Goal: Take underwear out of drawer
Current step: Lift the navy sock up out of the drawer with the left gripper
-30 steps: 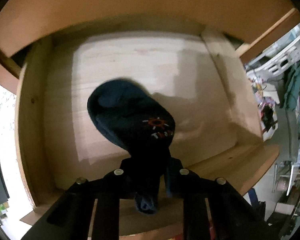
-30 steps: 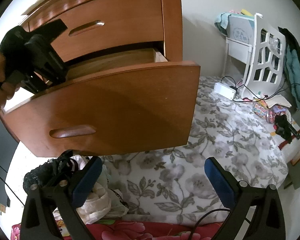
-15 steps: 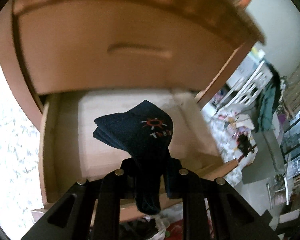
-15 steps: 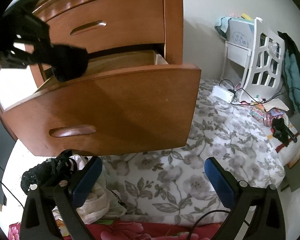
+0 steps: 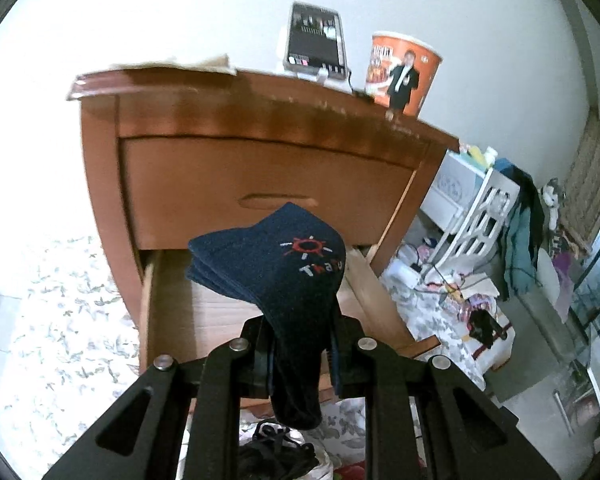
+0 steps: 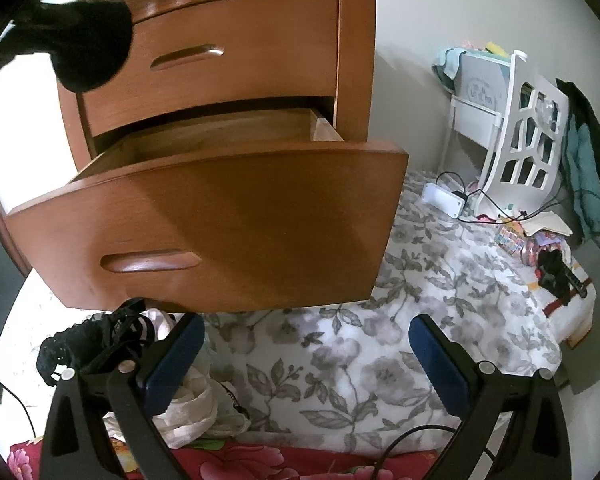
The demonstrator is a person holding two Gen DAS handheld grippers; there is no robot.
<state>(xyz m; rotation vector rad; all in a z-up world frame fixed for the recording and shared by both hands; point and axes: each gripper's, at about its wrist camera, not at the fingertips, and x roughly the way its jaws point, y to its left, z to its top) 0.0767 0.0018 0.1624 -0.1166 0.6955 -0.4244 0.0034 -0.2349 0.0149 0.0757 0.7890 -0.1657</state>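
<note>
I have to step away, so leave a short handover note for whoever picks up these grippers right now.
Left gripper: shut on the folded navy underwear, held up in front of the closed upper drawer.
Right gripper: open, empty, over the floral bedspread.
Lower drawer: pulled open; what shows of its inside looks bare.
Done: navy piece lifted clear of the drawer.
Left: set it down, perhaps with the black and white garments below the drawer front.

Dim indoor light, blown-out glare at left, slight motion blur, fisheye-curved dark corners
</note>
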